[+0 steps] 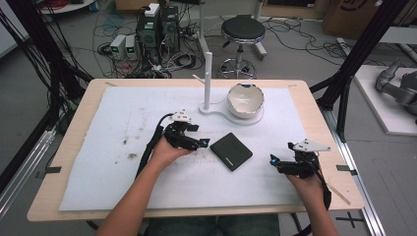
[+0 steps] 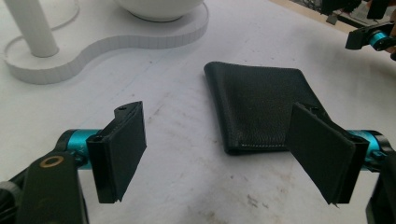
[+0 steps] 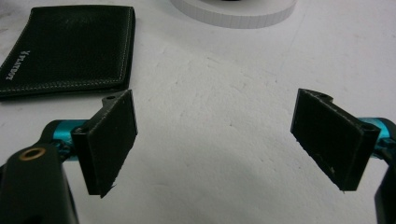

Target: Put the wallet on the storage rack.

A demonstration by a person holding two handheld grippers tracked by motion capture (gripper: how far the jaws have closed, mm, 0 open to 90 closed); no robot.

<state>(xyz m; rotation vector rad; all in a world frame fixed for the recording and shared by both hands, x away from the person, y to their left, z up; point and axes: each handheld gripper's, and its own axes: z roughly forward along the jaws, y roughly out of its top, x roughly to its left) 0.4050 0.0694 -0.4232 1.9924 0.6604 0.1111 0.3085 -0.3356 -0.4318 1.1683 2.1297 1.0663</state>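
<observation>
- Left gripper (image 2: 224, 151): jaws spread wide, nothing between them; pads hover low over the mat, aimed at the wallet's near edge.
- Right gripper (image 3: 215, 140): jaws wide apart too, empty, bare mat between them; wallet sits off to its far side.
- Black wallet (image 1: 231, 151): lies flat & closed on the white mat (image 1: 123, 123), mid-table, between both grippers, nearer the left one.
- Step, as I read it: approach/pre-grasp w/ left gripper; no contact yet.
- Next move prob. needs: left gripper eases fwd, one jaw slips under the wallet edge, other on top, then close. Thin, flat item, so a low angle matters.
- Bowl (image 1: 245, 100) on white stand (image 1: 209, 109) sits behind, well apart.
</observation>
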